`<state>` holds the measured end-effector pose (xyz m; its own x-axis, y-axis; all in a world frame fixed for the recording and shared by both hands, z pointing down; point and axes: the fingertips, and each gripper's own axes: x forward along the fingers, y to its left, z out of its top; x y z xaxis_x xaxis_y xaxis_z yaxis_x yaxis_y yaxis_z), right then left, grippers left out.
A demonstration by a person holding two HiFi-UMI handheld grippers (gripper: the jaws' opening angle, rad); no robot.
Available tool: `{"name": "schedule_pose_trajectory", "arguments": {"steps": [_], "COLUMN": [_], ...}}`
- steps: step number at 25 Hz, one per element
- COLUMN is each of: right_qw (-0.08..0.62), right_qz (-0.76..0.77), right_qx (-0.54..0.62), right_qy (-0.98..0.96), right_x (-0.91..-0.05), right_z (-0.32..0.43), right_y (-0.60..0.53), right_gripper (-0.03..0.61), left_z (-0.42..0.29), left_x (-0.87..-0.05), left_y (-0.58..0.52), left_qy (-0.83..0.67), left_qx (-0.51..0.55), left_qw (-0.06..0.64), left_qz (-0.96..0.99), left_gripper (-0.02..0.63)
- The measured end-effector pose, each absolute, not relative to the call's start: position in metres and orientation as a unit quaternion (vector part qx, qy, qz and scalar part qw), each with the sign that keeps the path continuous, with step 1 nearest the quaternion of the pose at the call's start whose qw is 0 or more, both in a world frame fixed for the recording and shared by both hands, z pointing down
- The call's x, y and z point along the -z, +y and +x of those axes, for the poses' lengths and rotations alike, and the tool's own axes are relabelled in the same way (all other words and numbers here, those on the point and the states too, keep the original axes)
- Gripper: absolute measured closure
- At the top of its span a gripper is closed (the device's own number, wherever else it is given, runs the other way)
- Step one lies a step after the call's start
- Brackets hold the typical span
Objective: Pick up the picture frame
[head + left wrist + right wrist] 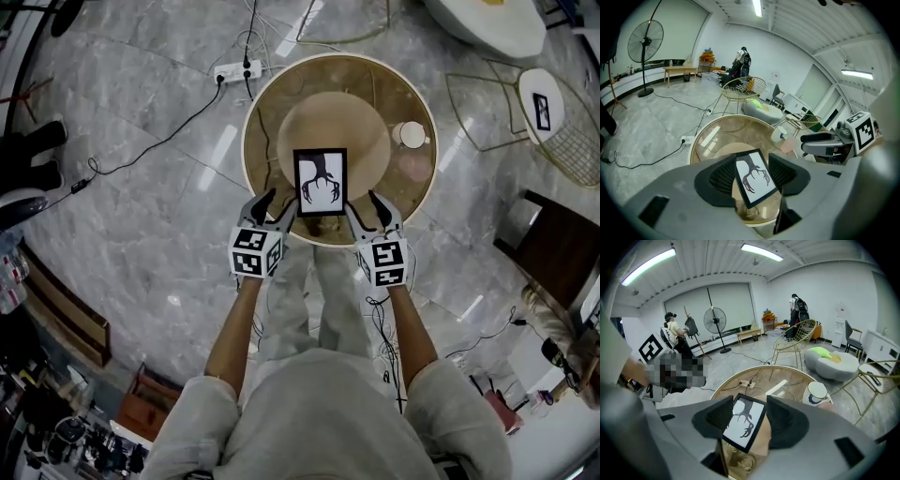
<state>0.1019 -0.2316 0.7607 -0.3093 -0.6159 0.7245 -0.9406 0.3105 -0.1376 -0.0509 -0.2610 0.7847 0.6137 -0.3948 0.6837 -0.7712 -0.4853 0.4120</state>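
A black picture frame with a dark antler-like print on white stands upright near the front edge of a round glass table. My left gripper sits at its lower left corner and my right gripper at its lower right corner. Each one is open, with its jaws wide apart. In the left gripper view the frame shows tilted between the left gripper's dark pads. In the right gripper view the frame shows between the right gripper's pads. I cannot tell whether any pad touches it.
A white mug stands on the table's right side. A power strip and cables lie on the marble floor behind. Wire chairs and a white pouf stand at the right. A floor fan is far left.
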Motion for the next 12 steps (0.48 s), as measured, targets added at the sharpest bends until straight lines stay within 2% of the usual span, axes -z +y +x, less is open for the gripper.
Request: {"name": "schedule_pose_trajectory", "arguments": {"steps": [12], "right_qw": [0.304], "right_qz": [0.509], "right_qx": [-0.32], "right_qy": [-0.739], "right_x": [-0.815], "right_z": [0.105], "right_y": [-0.226], "right_gripper": [0.378], "left_z": [-0.034], "left_x": [-0.84], "left_y": [-0.253], "left_qy": [-0.332], "left_qx": [-0.279], "left_qw": [0.383], "left_qz": [0.815], "left_gripper": [0.403]}}
